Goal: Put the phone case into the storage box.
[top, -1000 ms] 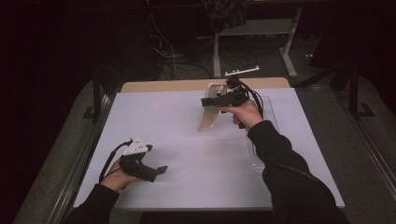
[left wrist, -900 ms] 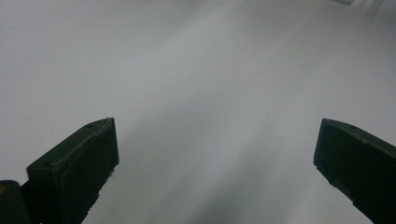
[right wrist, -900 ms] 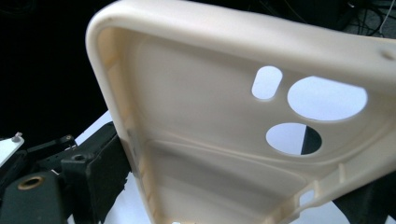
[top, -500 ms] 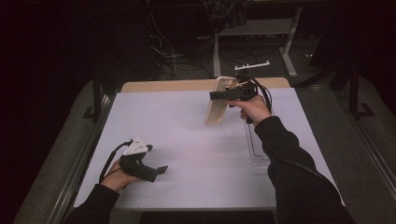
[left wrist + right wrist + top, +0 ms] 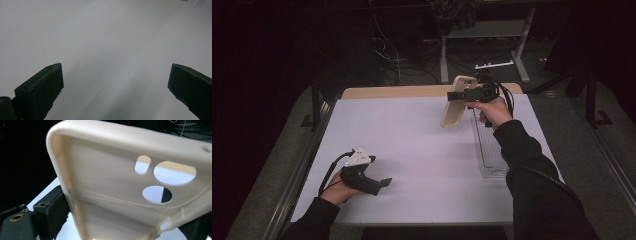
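The right gripper (image 5: 462, 94) holds a cream phone case (image 5: 453, 102) above the tabletop (image 5: 412, 135), jaws clamped across its sides, long axis near upright (camera holes uppermost). A clear tray (image 5: 488, 150) lies beside it. The left gripper (image 5: 384, 183) rests well apart, jaws wide.

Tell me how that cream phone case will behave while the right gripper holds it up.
The phone case is a thin open shell with camera holes, so it is probably light and somewhat bendy. Clamped across its side walls by the right gripper, it may flex or twist if squeezed harder.
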Tool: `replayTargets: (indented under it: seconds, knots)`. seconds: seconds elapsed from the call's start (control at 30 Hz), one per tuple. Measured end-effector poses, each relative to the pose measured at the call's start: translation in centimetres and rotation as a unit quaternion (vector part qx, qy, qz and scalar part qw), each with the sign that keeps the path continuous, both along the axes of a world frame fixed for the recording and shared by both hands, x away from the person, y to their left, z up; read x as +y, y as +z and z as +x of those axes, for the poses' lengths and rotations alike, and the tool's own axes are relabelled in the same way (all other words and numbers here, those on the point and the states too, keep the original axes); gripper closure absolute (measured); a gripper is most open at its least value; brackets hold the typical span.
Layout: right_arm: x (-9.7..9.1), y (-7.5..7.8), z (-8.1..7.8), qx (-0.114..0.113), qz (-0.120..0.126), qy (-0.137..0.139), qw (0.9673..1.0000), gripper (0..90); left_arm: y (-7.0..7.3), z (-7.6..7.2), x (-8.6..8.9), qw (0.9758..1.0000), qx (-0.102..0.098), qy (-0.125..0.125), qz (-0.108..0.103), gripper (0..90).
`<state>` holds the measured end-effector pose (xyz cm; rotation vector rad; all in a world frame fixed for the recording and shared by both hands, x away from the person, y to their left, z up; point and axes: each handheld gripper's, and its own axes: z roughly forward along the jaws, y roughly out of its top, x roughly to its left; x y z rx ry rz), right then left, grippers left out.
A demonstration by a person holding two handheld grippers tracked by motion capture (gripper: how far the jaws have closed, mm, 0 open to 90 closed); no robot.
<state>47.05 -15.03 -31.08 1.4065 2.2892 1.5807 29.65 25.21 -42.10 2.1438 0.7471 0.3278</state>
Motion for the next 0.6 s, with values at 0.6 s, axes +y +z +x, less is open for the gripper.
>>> replayTargets:
  seconds: [0.6]
  knots:
    - [-2.7, 0.6, 0.7, 0.002, -0.005, -0.035, 0.9994, 9.9, 0.0, 0.0, 0.0, 1.0, 0.0, -0.002, 0.0, 0.0]
